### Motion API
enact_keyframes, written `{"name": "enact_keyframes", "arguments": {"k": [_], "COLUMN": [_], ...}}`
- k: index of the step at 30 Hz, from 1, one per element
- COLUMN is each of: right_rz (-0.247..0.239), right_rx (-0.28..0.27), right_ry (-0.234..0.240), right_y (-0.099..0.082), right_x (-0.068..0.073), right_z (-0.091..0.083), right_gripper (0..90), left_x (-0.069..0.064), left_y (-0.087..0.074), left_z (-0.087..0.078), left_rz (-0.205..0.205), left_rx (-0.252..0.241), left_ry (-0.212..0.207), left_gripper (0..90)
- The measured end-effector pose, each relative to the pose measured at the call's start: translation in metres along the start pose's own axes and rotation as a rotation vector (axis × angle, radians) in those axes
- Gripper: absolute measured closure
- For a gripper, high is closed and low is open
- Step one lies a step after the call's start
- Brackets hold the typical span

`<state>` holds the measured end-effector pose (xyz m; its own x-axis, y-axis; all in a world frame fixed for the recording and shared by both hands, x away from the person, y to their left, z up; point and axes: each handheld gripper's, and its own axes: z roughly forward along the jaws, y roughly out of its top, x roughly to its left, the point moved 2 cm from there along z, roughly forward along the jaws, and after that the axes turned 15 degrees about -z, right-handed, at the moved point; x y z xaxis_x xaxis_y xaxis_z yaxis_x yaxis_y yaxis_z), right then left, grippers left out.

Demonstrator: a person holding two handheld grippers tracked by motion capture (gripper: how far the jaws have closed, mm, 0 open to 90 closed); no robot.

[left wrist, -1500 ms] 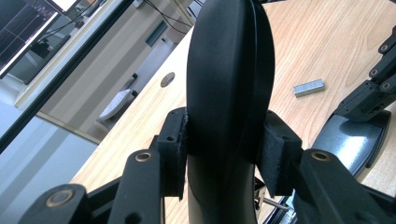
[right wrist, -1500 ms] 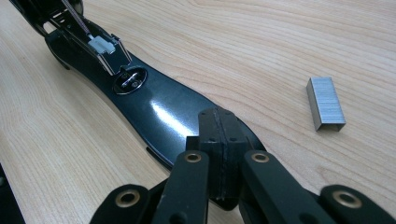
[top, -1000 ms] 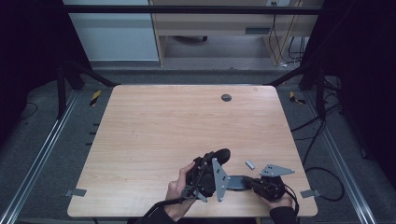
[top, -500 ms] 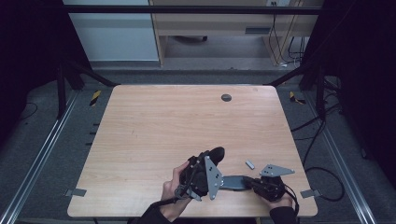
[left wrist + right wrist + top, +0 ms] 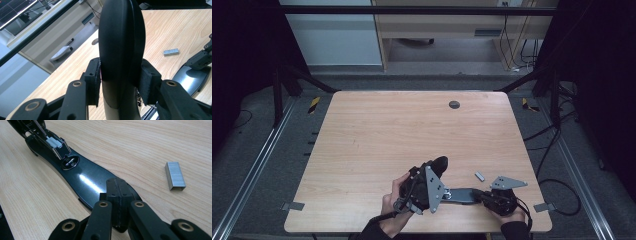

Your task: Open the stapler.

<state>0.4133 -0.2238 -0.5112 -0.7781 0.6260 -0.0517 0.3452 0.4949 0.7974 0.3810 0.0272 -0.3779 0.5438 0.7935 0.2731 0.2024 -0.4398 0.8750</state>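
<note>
Stapler held open at the bench's near edge, staples not yet loaded.

The left hand-held gripper (image 5: 428,186) is clamped on the stapler's raised black top arm (image 5: 121,50); the right hand-held gripper (image 5: 498,199), jaws together, pins the stapler base (image 5: 85,180) flat. A strip of staples (image 5: 175,175) lies loose at about 2 o'clock from the base, so loading seems still to do. The wooden bench (image 5: 412,130) sits in a dim room.

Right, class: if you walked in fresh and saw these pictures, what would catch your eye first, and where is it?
First, the black stapler swung open at the table's near edge: the left gripper clamps its raised top cover, while the right gripper presses shut on its flat base. Next, the small silver strip of staples lying loose on the wood just beside the base.
</note>
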Motion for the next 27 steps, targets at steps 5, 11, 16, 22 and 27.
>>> {"name": "enact_keyframes", "arguments": {"k": [5, 11, 16, 22, 27], "right_rz": [-0.004, -0.005, -0.007, -0.014, -0.011], "right_rx": [-0.001, -0.001, -0.002, -0.002, -0.001], "right_ry": [-0.004, -0.003, -0.002, -0.004, -0.003], "right_y": [0.0, 0.0, 0.0, 0.0, 0.0], "right_x": [0.0, 0.0, 0.0, 0.0, 0.0], "right_z": [0.0, 0.0, 0.001, 0.0, 0.0], "right_gripper": [90.0, 90.0, 90.0, 90.0, 90.0], "left_x": [0.003, 0.009, 0.013, 0.02, 0.025], "left_y": [-0.001, -0.002, -0.003, -0.005, -0.008], "left_z": [-0.002, -0.005, -0.008, -0.012, -0.016], "left_rz": [-0.011, -0.039, -0.046, -0.072, -0.08], "left_rx": [-0.004, -0.007, -0.012, -0.017, -0.022], "left_ry": [0.0, -0.004, -0.001, 0.0, 0.007], "left_gripper": [57.3, 57.3, 57.1, 56.7, 56.3]}}
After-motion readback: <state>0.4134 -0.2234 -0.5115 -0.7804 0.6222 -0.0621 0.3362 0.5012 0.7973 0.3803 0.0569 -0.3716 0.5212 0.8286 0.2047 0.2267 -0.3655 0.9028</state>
